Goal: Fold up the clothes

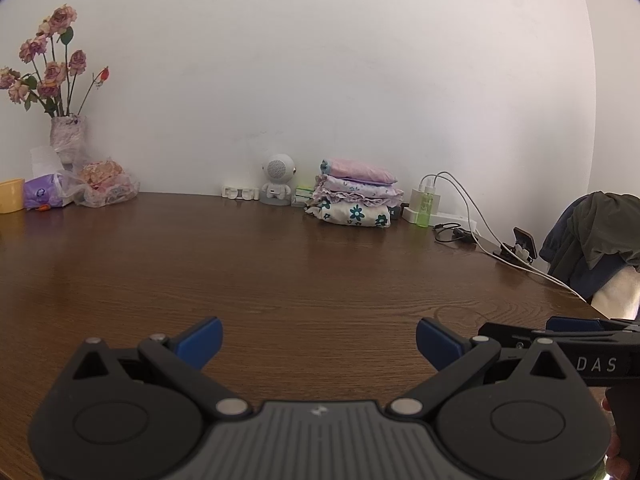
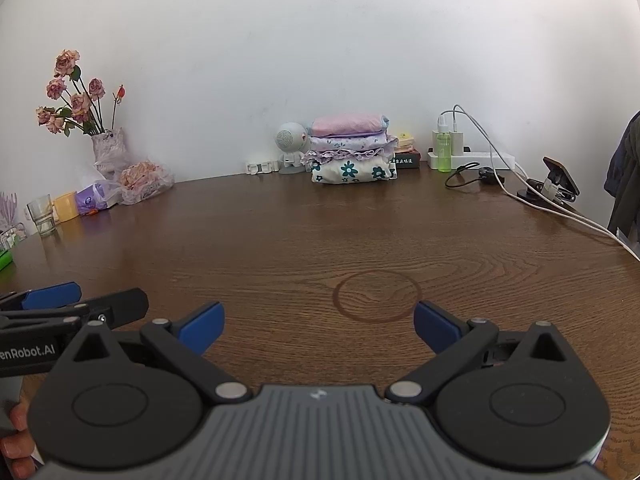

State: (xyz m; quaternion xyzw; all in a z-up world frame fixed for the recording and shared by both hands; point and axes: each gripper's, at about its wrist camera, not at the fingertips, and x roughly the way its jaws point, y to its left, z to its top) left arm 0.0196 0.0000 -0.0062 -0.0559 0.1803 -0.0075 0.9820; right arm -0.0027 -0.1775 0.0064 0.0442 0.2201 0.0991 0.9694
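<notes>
Soft, even daylight fills the room with no harsh shadows, a faint sheen lies on the brown table [image 2: 280,240], and both fisheye views bend the table's far edge and darken to a vignette at the corners, with everything reasonably sharp.

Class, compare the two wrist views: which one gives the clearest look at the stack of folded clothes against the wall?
The right wrist view: the stack of folded clothes sits near centre, facing the camera, all layers distinct. In the left wrist view the stack appears right of centre and angled, though its layers still show.
</notes>
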